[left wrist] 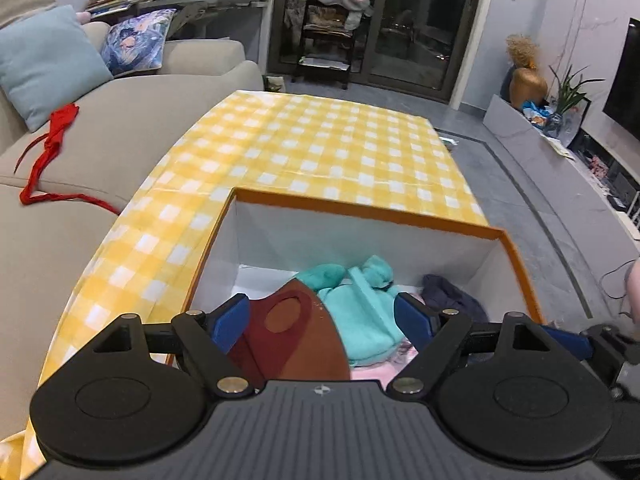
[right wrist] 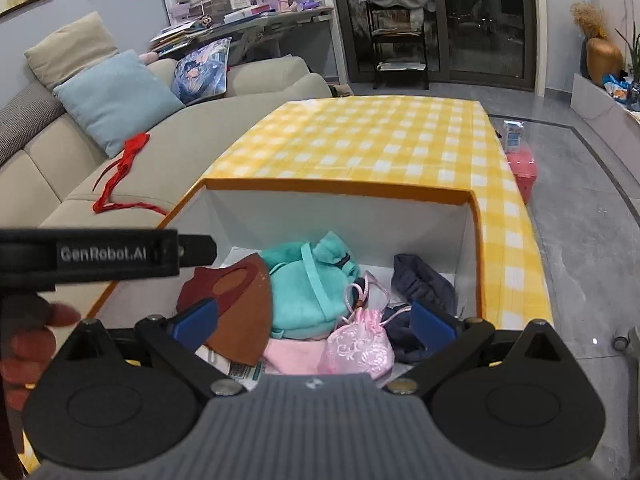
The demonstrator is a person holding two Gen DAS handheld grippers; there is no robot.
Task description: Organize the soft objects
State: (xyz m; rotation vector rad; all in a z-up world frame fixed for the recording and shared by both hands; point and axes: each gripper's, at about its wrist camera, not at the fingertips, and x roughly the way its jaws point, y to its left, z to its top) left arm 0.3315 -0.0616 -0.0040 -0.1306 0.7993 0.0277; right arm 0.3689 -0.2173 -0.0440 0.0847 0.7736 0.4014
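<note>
An orange-rimmed white box (left wrist: 360, 210) (right wrist: 340, 190) stands on the yellow checked table (left wrist: 320, 140) (right wrist: 380, 136). Inside it lie a maroon and brown face mask (left wrist: 296, 336) (right wrist: 240, 300), a teal fleece pouch (left wrist: 360, 312) (right wrist: 304, 292), a pink embroidered drawstring bag (right wrist: 360, 346), a pink cloth (right wrist: 292, 356) and a dark navy cloth (left wrist: 452, 294) (right wrist: 420, 284). My left gripper (left wrist: 322, 322) is open above the mask and the pouch. My right gripper (right wrist: 314, 322) is open above the box's contents. The left gripper's body (right wrist: 100, 256) shows at the left of the right wrist view.
A beige sofa (left wrist: 120, 120) (right wrist: 60, 168) stands left of the table, with a light blue cushion (left wrist: 44, 64) (right wrist: 116, 100) and a red ribbon (left wrist: 52, 152) (right wrist: 120, 172). A pink basket (right wrist: 524, 172) and a carton (right wrist: 514, 134) are on the floor to the right.
</note>
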